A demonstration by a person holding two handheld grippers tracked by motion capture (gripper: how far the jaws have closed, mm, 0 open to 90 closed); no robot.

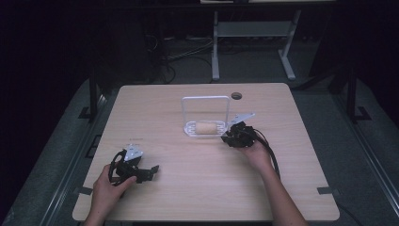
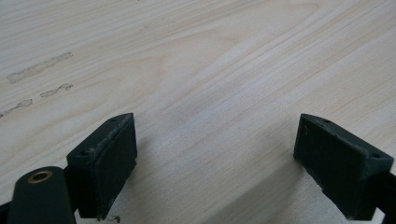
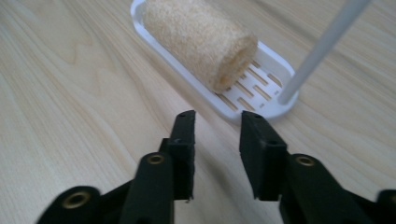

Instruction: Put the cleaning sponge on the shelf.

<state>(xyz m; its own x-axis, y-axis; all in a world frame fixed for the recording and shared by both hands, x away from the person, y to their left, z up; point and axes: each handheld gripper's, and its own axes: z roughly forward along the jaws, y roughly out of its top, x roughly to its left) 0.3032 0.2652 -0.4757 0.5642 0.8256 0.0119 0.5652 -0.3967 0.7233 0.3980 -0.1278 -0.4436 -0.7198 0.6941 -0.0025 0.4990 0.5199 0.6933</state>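
Right gripper (image 3: 217, 123) part-open, empty; loofah roll (image 3: 198, 39) just above in frame on white rack (image 3: 261, 86), long axis running upper left to lower right.

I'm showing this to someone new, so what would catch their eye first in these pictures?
Most likely the tan, rough roll lying on its side in the white slotted tray with a tall wire handle, near the middle of the pale wooden table. Next, the right tool, jaws apart with nothing between them, just short of the tray's end. The left tool sits open over bare wood at the near left.
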